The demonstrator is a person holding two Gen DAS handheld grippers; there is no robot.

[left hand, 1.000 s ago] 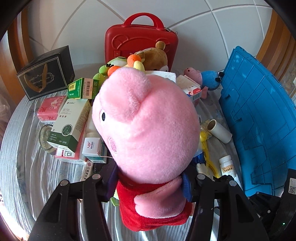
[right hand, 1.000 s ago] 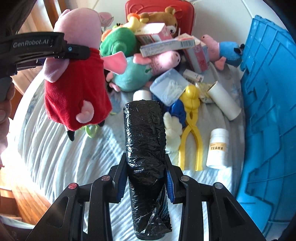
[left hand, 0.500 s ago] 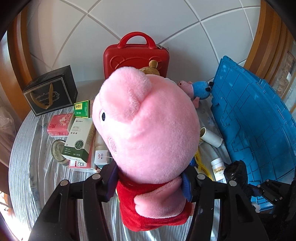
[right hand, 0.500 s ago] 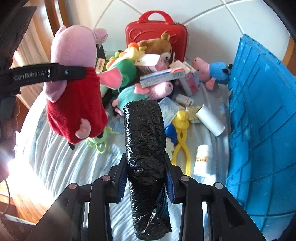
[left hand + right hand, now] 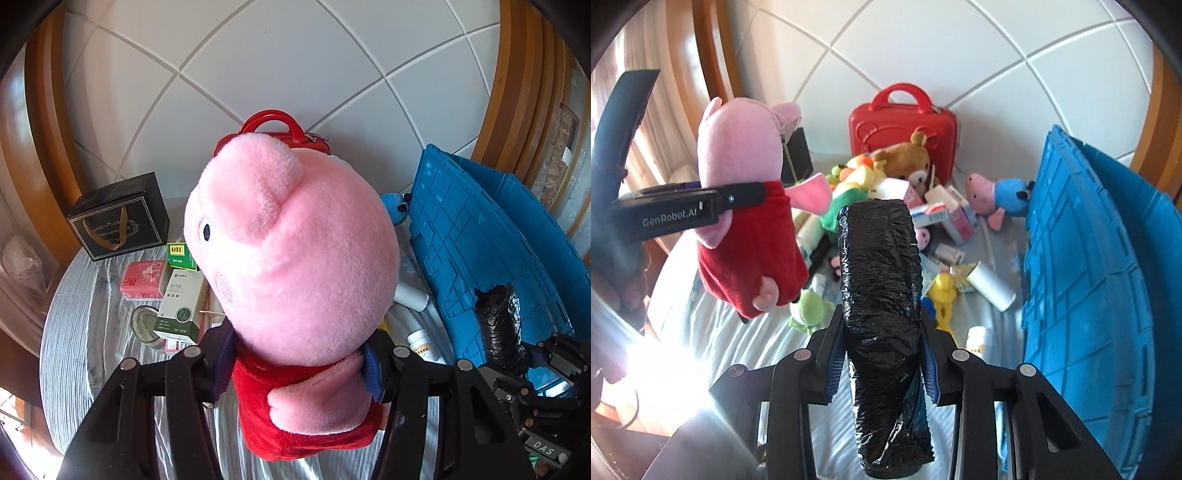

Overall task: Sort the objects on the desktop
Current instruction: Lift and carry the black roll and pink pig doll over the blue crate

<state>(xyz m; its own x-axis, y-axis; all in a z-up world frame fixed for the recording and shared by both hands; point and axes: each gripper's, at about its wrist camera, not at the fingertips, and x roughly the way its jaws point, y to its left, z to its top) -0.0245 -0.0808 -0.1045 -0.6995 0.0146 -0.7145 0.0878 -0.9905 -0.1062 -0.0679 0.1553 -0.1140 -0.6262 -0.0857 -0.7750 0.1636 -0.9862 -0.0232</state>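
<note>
Left fingers: the left gripper (image 5: 299, 369) is clamped on the neck of a pink plush pig in a red dress (image 5: 295, 266) — blue pads press in from both sides, toy clear of the table.
Right fingers: the right gripper (image 5: 882, 354) is squeezed tight on a black roll of plastic bags (image 5: 882, 295), which stands upright between the pads and sticks out above and below them.
Blue plastic crate (image 5: 1108, 280): on the right side of the table, its ribbed wall beside the black roll.
Table (image 5: 92, 332): round, under a pale striped cloth.
Pile on the cloth: red hard case with a handle (image 5: 901, 122) at the back, brown plush bear (image 5: 908, 162) in front of it, small pig in blue (image 5: 997, 192) against the crate.
Left of the pig: black gift box with a ribbon handle (image 5: 118, 221), pink tissue pack (image 5: 142, 278), white-and-green carton (image 5: 179, 306) — all lying on the cloth.
Near the crate: white pill bottle (image 5: 421, 343), yellow duck-shaped tongs (image 5: 943, 299).
</note>
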